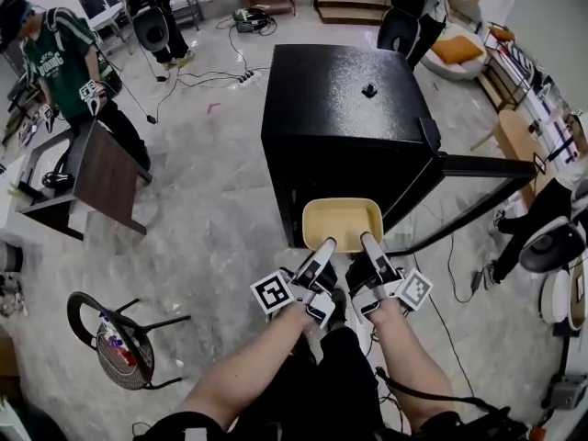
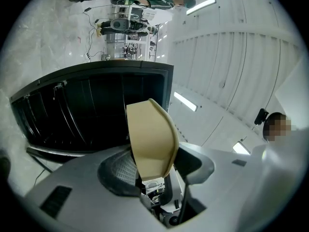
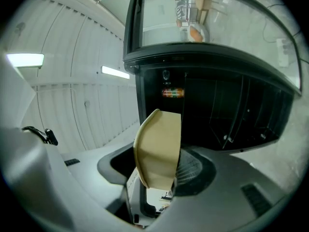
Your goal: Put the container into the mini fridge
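**Container held at the mouth of the open fridge, both grippers on it**

From where I stand, the person is in the carrying-in step. The tan container is off the floor, held out in front of the body and right up against the front of the black mini fridge. The fridge door is swung wide to the person's right, so the dark inside faces both grippers. As far as I can judge, the container is not in yet: from above, its far edge sits about at the fridge's front, and its near edge is outside.

The left gripper and right gripper sit side by side on the near rim. The left gripper's fingers are spread fairly wide, but they are not empty: the container wall stands between them and the ribbed pads bear on it. The right gripper's fingers pinch the same wall a little further along. Neither touches the fridge.

Next, I reckon, both hands must push forward together and keep the container level so it clears the opening's edges. Then they lower it onto a shelf or the fridge floor. Only then should the fingers let go and back straight out. I can't tell which shelf they are aiming for.
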`<act>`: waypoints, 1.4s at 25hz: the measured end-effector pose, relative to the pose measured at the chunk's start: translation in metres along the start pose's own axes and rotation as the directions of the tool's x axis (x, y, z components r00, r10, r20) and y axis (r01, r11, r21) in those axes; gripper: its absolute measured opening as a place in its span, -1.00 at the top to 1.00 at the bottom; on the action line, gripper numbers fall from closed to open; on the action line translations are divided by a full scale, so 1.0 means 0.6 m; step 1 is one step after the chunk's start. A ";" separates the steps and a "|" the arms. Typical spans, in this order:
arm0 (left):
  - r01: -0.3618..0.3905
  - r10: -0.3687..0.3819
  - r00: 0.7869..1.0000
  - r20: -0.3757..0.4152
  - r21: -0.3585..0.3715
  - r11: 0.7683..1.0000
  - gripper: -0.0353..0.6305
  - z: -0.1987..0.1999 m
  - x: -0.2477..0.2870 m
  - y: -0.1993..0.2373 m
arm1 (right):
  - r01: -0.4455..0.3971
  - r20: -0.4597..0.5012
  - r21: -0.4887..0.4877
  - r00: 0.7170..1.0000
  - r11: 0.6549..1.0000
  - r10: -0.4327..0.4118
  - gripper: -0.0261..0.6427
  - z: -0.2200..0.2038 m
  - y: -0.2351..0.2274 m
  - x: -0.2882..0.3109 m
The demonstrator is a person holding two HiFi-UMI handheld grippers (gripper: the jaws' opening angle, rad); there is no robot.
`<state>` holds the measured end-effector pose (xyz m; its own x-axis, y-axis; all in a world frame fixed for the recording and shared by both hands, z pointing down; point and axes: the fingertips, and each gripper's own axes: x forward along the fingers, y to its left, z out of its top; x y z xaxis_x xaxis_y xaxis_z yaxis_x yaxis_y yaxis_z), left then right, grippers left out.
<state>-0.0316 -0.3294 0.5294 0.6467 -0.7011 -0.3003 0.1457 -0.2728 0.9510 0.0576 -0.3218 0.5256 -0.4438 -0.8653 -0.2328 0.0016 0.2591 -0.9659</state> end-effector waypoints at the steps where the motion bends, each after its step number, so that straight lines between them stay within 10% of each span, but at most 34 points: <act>1: -0.001 0.001 1.000 -0.002 0.002 1.000 0.20 -0.001 0.006 0.007 | -0.004 0.001 0.000 1.000 1.000 0.004 0.26 0.007 -0.005 -0.001; 35: -0.117 0.124 0.988 0.096 -0.079 0.990 0.20 0.060 0.085 0.367 | 0.109 -0.084 0.095 0.991 0.989 -0.102 0.25 0.111 -0.377 0.069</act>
<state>0.0064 -0.4488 0.7207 0.5849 -0.7896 -0.1857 0.1280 -0.1362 0.9824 0.0984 -0.4446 0.7270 -0.5155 -0.8480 -0.1232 0.0380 0.1210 -0.9919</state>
